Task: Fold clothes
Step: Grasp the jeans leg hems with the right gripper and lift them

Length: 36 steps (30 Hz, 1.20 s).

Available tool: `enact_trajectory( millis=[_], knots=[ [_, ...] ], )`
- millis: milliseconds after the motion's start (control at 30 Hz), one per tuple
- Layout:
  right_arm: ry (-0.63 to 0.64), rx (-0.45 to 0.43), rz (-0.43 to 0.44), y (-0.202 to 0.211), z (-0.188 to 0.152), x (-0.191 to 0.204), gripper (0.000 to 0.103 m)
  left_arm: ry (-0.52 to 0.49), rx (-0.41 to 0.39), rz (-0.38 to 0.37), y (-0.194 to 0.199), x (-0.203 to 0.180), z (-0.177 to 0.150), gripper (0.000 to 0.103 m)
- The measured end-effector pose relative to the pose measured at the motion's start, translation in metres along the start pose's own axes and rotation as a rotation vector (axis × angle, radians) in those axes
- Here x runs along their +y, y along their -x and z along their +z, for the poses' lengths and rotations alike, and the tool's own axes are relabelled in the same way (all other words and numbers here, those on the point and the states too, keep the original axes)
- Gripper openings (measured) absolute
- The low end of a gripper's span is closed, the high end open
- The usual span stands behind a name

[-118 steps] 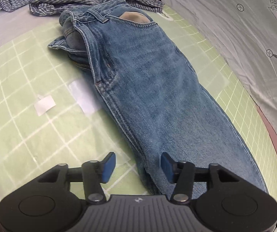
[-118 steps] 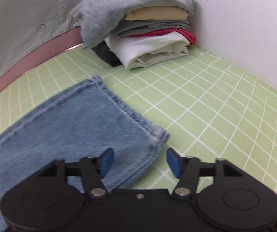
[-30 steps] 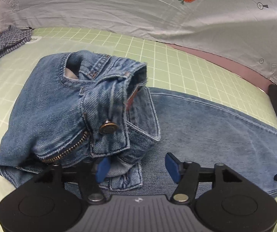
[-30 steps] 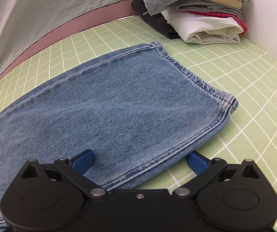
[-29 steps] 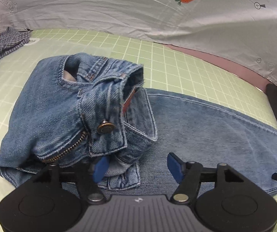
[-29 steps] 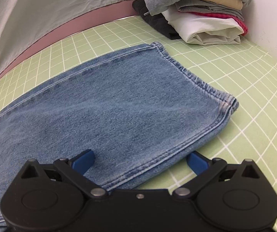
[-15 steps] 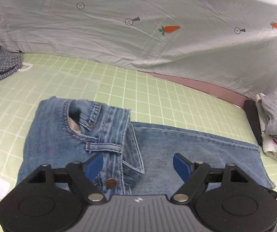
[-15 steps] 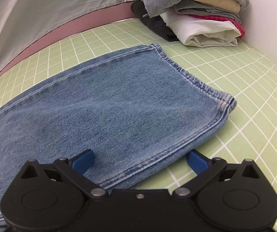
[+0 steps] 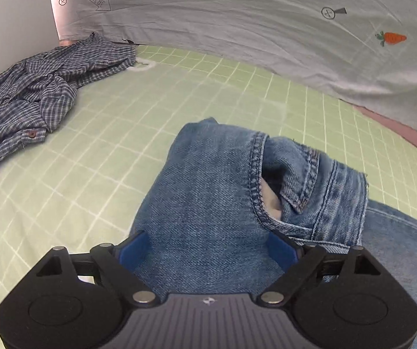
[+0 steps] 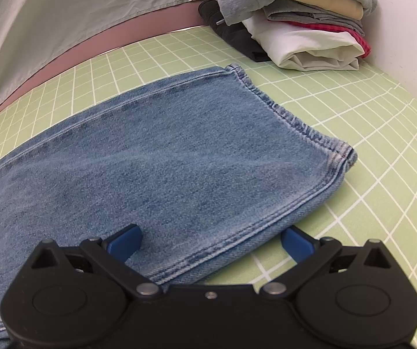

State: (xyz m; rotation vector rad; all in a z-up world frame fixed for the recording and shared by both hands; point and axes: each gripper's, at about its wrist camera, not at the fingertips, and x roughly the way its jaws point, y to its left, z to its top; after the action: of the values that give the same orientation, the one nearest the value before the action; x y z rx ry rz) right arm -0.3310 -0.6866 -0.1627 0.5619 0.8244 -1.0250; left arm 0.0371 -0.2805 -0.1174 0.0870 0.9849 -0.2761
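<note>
Your jeans (image 9: 208, 203) now lie with the waist end folded over onto the legs, on the green grid mat (image 9: 150, 93); half a second ago your left gripper (image 9: 208, 247) hovered above, now it straddles that fold, wide open (holding nothing). Your right gripper (image 10: 211, 240) stays spread across the hem edge (image 10: 292, 122); one fold is probably done.

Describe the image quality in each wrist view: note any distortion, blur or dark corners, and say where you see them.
Left wrist view: fisheye bends the green grid mat into curves; corners are dark; the jeans and plaid shirt look slightly soft.
Right wrist view: same curved grid and dark corners; the denim hem and clothes stack are fairly sharp, evenly lit, without harsh glare.
</note>
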Motion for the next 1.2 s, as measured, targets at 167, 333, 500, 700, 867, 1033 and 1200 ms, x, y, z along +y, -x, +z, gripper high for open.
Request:
enact_trajectory(
  millis=[167, 333, 500, 700, 867, 1033, 1200],
  knots=[
    [0.004, -0.005, -0.011, 0.002, 0.002, -0.002, 0.103, -0.038, 0.013, 0.079, -0.011, -0.019, -0.014, 0.100],
    [0.068, -0.089, -0.061, 0.011, 0.012, -0.007, 0.103, -0.038, 0.026, 0.106, -0.017, -0.021, -0.013, 0.103],
    [0.095, -0.106, -0.104, -0.001, 0.027, -0.024, 0.103, -0.042, 0.031, 0.120, -0.019, -0.023, -0.013, 0.103],
    [0.101, -0.121, -0.111, -0.017, 0.041, -0.037, 0.103, -0.031, 0.038, 0.137, -0.020, -0.024, -0.012, 0.103],
    [0.082, -0.189, -0.103, -0.016, 0.060, -0.043, 0.103, -0.022, 0.048, 0.153, -0.021, -0.025, -0.011, 0.103],
    [0.090, -0.128, -0.018, -0.035, 0.069, -0.045, 0.103, -0.016, 0.058, 0.163, -0.022, -0.027, -0.010, 0.103],
    [0.078, -0.096, 0.008, -0.045, 0.065, -0.048, 0.103, -0.009, 0.070, 0.169, -0.022, -0.027, -0.009, 0.103]
  ],
)
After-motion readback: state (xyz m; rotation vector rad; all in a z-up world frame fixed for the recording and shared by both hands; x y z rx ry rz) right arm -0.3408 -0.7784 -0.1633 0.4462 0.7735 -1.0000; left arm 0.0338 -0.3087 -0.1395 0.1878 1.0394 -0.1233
